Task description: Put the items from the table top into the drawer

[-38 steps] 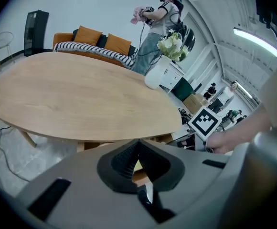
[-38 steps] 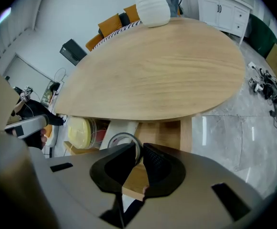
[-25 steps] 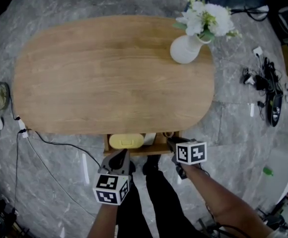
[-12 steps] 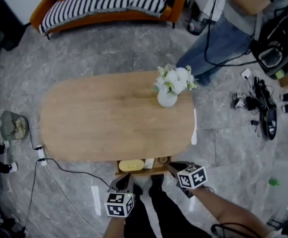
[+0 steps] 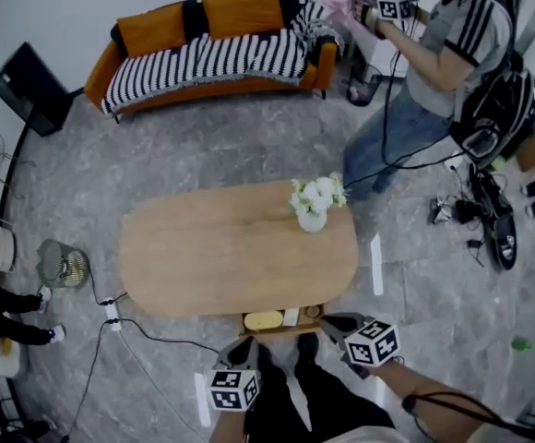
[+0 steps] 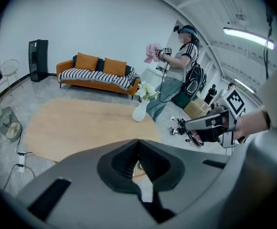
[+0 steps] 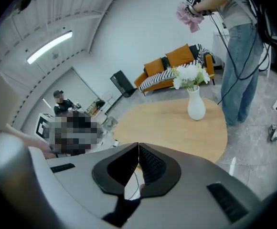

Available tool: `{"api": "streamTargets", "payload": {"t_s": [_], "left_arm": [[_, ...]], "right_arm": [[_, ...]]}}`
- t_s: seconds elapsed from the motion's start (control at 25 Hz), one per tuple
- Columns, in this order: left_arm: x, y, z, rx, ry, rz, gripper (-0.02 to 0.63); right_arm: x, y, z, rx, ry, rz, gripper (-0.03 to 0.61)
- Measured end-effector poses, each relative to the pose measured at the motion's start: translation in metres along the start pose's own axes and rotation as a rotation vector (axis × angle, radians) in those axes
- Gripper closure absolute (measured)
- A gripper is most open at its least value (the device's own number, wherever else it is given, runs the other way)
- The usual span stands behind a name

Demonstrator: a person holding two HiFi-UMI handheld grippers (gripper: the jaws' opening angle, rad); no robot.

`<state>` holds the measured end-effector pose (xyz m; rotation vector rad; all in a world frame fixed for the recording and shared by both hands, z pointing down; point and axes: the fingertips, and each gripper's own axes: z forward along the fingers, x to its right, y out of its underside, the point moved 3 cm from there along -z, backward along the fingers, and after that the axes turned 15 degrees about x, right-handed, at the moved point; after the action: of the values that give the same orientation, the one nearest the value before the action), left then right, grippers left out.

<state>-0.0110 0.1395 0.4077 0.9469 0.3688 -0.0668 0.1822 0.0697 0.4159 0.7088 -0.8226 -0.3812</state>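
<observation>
Seen from the head view, an oval wooden desk [image 5: 212, 257] bears only a white vase of flowers [image 5: 312, 218] toward its 2 o'clock end; at the desk's 6 o'clock edge a drawer [image 5: 282, 330] stands open, holding a rounded yellow item [image 5: 264, 320] and a white item [image 5: 291, 317], so the clearing looks about done; the vase is probably smooth, breakable and top-heavy, best taken round its narrow neck; the drawer looks stiff and should take a push on its front; the left gripper [image 5: 240, 349] and right gripper [image 5: 330, 320] hang by the person at 6 o'clock, clear of the drawer; both pairs of fingers [image 6: 124, 159] are pressed together, empty.
</observation>
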Motion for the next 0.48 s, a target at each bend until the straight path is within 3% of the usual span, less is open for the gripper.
{"api": "streamTargets", "payload": {"t_s": [0.48], "left_arm": [[0.015, -0.073, -0.098, 0.067, 0.091, 0.076, 0.614]], "right_arm": [[-0.100, -0.039, -0.069, 0.153, 0.060, 0.049, 0.545]]}}
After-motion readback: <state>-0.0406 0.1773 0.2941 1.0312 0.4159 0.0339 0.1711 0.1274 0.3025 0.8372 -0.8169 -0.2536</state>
